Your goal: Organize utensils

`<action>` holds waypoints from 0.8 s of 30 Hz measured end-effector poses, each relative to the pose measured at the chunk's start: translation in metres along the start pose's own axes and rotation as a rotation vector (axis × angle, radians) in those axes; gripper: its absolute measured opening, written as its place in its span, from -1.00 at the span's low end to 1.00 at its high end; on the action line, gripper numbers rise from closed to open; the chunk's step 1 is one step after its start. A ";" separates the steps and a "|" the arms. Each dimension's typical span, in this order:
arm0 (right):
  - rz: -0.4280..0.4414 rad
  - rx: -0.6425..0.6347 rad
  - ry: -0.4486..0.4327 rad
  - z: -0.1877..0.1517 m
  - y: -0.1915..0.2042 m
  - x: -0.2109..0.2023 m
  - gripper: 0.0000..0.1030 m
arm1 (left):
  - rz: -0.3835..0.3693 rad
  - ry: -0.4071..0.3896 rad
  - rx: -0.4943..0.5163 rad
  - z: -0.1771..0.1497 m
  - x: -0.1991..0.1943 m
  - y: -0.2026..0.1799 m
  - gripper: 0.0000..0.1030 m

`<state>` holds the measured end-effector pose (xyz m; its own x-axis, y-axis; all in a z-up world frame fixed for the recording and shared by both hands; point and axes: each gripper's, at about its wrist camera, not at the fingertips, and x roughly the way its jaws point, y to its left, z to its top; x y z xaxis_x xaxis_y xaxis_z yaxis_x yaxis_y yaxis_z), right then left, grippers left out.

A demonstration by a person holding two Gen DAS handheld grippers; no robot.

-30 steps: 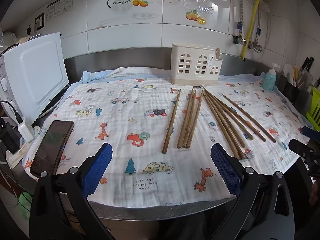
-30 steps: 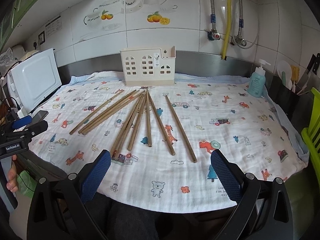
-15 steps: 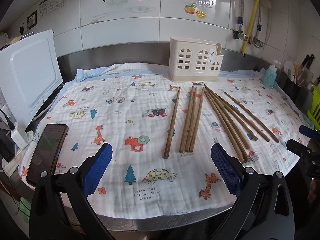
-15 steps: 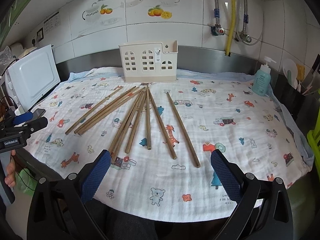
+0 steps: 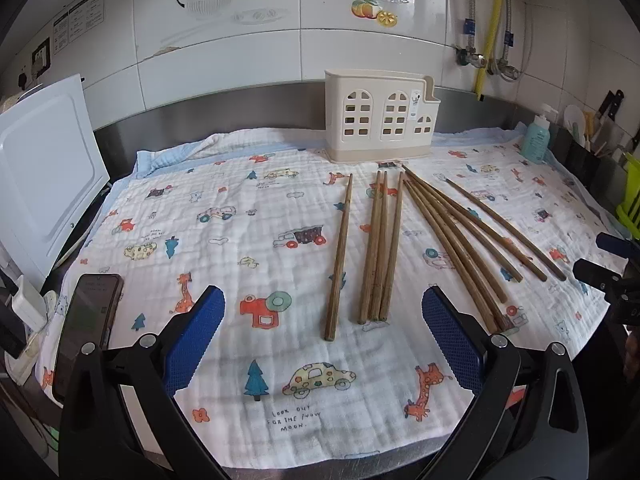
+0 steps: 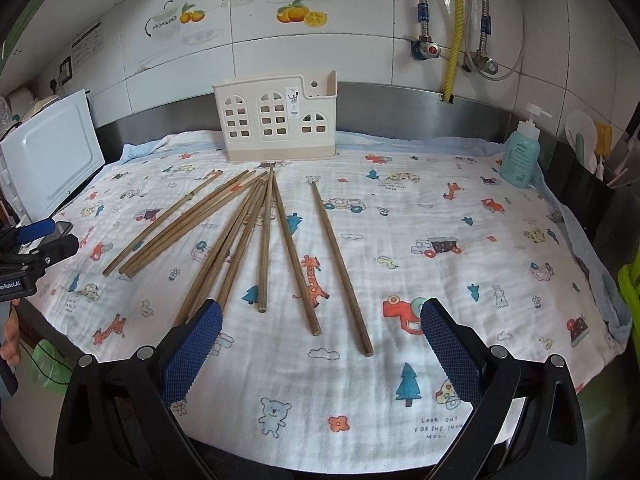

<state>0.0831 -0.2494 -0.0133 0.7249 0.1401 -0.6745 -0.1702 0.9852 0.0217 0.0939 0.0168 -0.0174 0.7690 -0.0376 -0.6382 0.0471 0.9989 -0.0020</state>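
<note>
Several brown wooden chopsticks (image 5: 380,248) (image 6: 264,240) lie fanned out on a white cloth (image 5: 248,240) (image 6: 440,216) printed with cartoon cars and animals. A cream utensil holder (image 5: 380,116) (image 6: 276,118) with window-shaped cut-outs stands upright at the back, just beyond the chopstick tips. My left gripper (image 5: 322,336) hovers open over the cloth's front edge, short of the nearest chopstick ends. My right gripper (image 6: 320,348) is open too; its left pad (image 6: 192,352) hides the near ends of some chopsticks. Nothing is held between either pair of fingers.
A white appliance (image 5: 44,168) (image 6: 52,160) stands at the left, with a dark phone (image 5: 86,324) on the cloth's left edge. A teal soap bottle (image 6: 520,152) (image 5: 536,140) and a rack of kitchen tools sit at the right. Tiled wall and pipes lie behind.
Both grippers have moved forward and slightly down over the cloth, so the chopsticks and holder look nearer. Both stay open and the chopsticks have not moved.
</note>
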 end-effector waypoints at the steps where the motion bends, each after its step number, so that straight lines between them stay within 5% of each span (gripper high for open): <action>1: 0.001 0.003 0.001 0.001 -0.002 0.001 0.86 | -0.006 0.000 -0.003 0.000 0.002 0.001 0.91; 9: -0.015 0.020 0.028 0.002 -0.020 0.015 0.85 | 0.009 -0.023 0.002 0.005 0.010 0.009 0.86; 12: -0.017 0.016 0.042 0.004 -0.022 0.021 0.70 | 0.012 -0.019 0.008 0.007 0.015 0.013 0.85; 24: -0.009 0.014 0.081 0.006 -0.024 0.037 0.55 | -0.024 0.065 0.025 0.004 0.050 0.015 0.85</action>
<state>0.1184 -0.2671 -0.0344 0.6699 0.1233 -0.7322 -0.1540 0.9877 0.0254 0.1355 0.0294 -0.0464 0.7247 -0.0590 -0.6865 0.0819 0.9966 0.0007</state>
